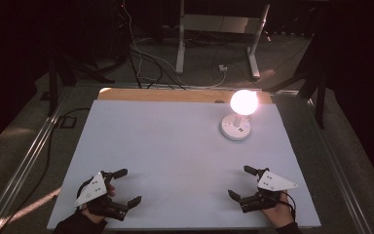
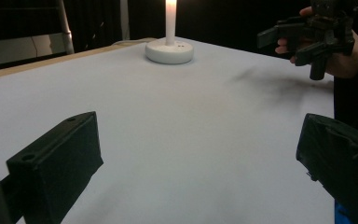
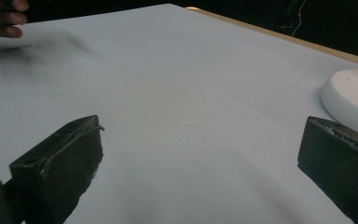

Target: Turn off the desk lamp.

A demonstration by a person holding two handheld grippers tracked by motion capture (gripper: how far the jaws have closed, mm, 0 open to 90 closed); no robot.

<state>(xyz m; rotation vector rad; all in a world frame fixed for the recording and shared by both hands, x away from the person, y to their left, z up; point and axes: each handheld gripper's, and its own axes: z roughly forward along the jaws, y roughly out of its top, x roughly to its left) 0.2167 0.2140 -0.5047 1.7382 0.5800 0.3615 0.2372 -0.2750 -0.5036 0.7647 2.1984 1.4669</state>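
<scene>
I have my left hand-held gripper (image 1: pixel 125 186) and my right hand-held gripper (image 1: pixel 239 182) low at the near edge, well apart, each pointing inward, jaws spread wide with nothing between them.

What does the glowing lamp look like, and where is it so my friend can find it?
Look at the big white table and go to its far right part, beyond the right gripper. There stands the lamp: a round white base, a short stem and a bright pinkish ball on top. It alone glows.
</scene>
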